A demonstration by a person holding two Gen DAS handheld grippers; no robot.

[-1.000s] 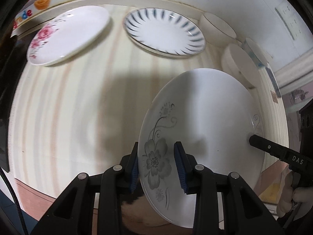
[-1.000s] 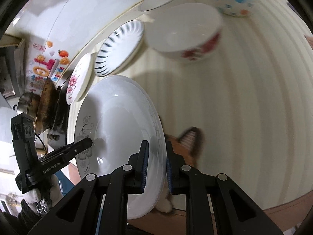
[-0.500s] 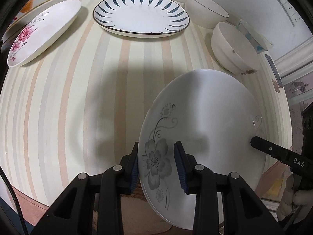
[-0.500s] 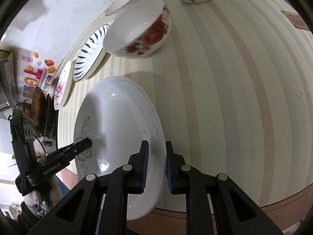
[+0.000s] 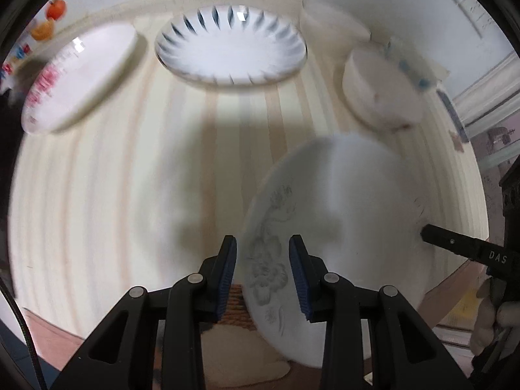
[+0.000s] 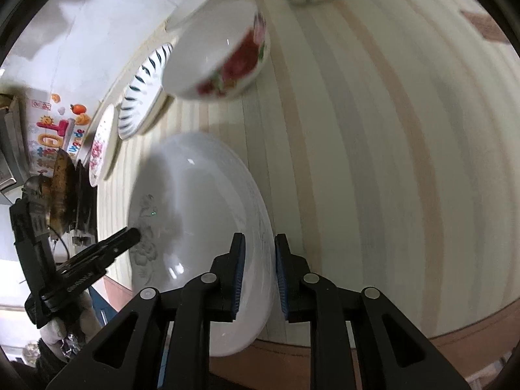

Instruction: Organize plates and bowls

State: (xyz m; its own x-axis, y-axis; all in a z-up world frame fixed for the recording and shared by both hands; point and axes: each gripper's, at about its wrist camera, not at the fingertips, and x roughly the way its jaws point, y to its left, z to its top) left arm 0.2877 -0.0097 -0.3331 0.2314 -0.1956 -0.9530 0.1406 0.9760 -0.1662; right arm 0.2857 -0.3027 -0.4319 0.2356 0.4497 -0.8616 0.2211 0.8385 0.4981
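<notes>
Right now I have the grey-flowered plate [image 5: 341,227] pinched at opposite rims by both the left gripper [image 5: 262,273] and right gripper [image 6: 258,273], above the striped table [image 5: 113,195]; the blue-rayed plate [image 5: 230,53] lies straight ahead.

The grey-flowered plate [image 5: 344,227] has been carried nearer the rose bowl [image 6: 221,61].

flower plate [image 5: 341,214] near table [image 5: 97,195] front edge | striped plate [image 5: 230,48] behind | bowl [image 5: 380,94] right-rear
</notes>
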